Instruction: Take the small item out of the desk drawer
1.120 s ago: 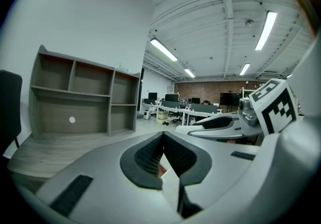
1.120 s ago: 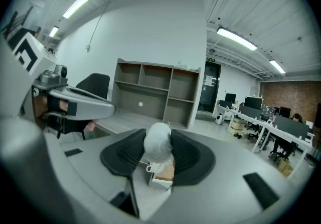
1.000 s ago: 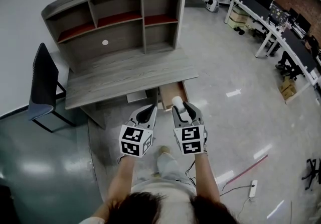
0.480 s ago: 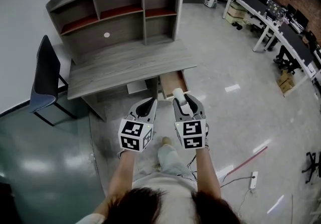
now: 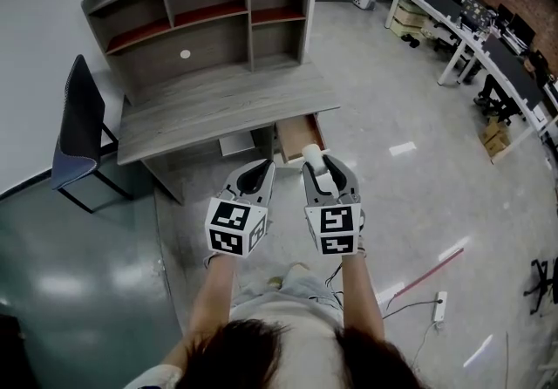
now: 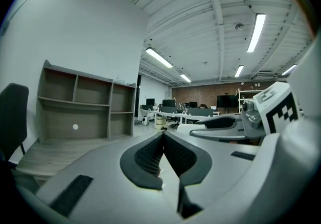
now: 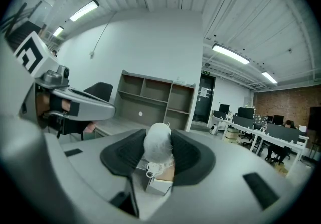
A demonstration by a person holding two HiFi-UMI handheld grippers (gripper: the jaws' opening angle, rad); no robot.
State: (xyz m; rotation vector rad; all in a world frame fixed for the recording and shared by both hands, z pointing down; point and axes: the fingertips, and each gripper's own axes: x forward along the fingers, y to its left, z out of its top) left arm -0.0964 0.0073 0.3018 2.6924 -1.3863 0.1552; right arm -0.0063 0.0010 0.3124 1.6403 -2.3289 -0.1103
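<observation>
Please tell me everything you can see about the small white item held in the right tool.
The small white item is rounded on top, pale grey-white, with a slightly wrinkled surface; its material is unclear. It stands upright between the pads of the right tool, which is shut on it, its top poking above the tips. In the head view it is outside the open drawer, nearer the person.

grey moulded left gripper (image 5: pixel 259 173) and right gripper (image 5: pixel 322 166), black ribbed pads (image 6: pixel 149 156), white cubes (image 5: pixel 234 227) bearing black square markers; pale top (image 5: pixel 281 316).
</observation>
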